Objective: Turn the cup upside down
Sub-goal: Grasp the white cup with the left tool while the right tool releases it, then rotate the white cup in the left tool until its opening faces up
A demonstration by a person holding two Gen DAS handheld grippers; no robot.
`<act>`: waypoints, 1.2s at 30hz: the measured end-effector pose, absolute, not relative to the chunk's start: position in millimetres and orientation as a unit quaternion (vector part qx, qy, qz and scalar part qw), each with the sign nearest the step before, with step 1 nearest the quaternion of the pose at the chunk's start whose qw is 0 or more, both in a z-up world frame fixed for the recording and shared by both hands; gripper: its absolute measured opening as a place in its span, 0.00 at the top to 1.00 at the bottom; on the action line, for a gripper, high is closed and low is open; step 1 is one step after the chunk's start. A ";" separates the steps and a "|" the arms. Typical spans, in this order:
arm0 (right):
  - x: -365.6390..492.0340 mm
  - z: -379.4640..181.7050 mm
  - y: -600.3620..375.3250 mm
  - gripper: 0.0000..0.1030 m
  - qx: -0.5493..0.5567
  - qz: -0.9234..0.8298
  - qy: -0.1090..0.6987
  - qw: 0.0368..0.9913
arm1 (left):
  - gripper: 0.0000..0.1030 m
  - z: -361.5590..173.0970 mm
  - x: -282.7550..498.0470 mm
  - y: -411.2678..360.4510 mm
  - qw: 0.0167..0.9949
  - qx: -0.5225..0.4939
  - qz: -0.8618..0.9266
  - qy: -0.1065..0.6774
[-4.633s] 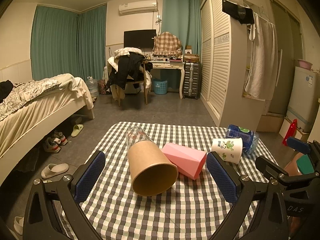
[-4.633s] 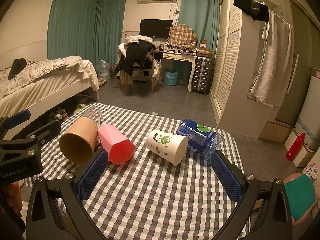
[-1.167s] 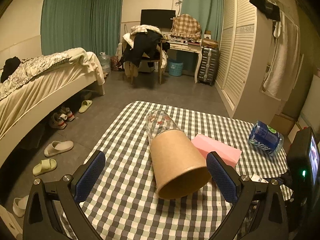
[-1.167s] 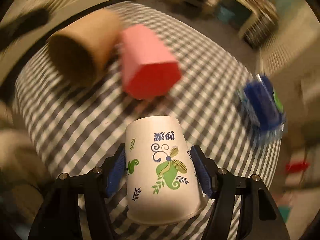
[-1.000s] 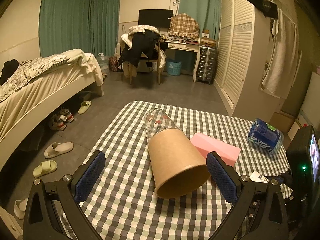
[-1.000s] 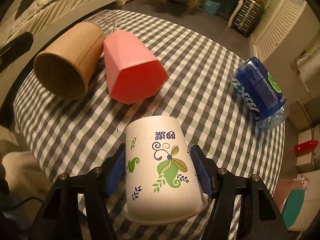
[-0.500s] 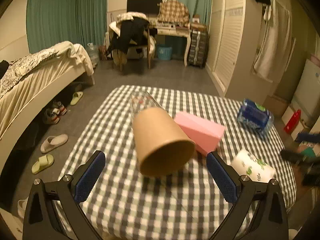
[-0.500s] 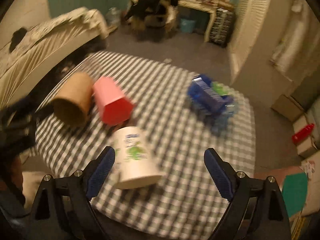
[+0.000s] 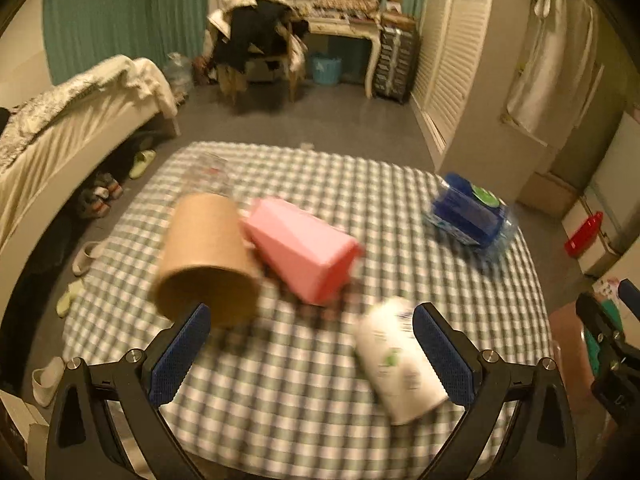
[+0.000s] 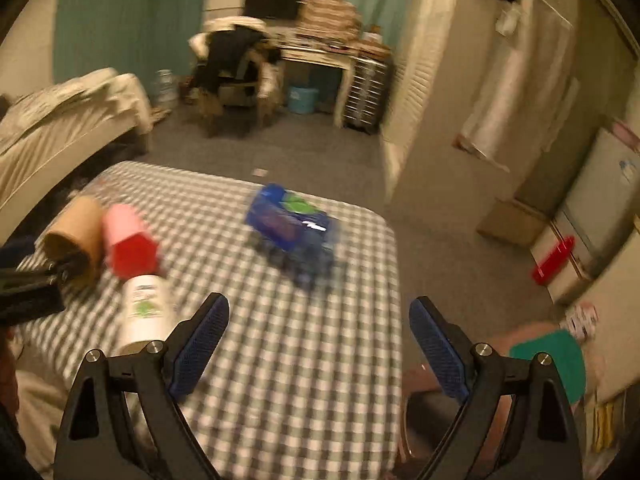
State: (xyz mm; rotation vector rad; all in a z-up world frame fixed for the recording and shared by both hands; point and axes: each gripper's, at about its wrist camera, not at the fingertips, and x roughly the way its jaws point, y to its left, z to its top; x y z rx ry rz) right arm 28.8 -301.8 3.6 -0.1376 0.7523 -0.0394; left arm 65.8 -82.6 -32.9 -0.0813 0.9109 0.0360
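Where the white paper cup (image 9: 400, 364) stands mouth-down near the front edge of the checked tablecloth (image 9: 304, 412), nothing grips it. Just behind it lies the pink cup (image 9: 304, 248), touching the brown cup (image 9: 208, 256); the blue bottle (image 9: 468, 216) lies well off. Both the left gripper (image 9: 312, 356) and right gripper (image 10: 318, 352) hang spread wide, holding nothing.

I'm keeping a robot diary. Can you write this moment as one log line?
white cup: upside down on table | left gripper: open, empty | right gripper: open, empty | brown cup, pink cup: on sides
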 end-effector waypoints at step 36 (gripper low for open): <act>24.1 -10.4 -326.1 0.11 0.004 0.017 0.363 0.932 | 0.36 -69.2 105.7 -153.4 0.821 0.000 -0.060 0.567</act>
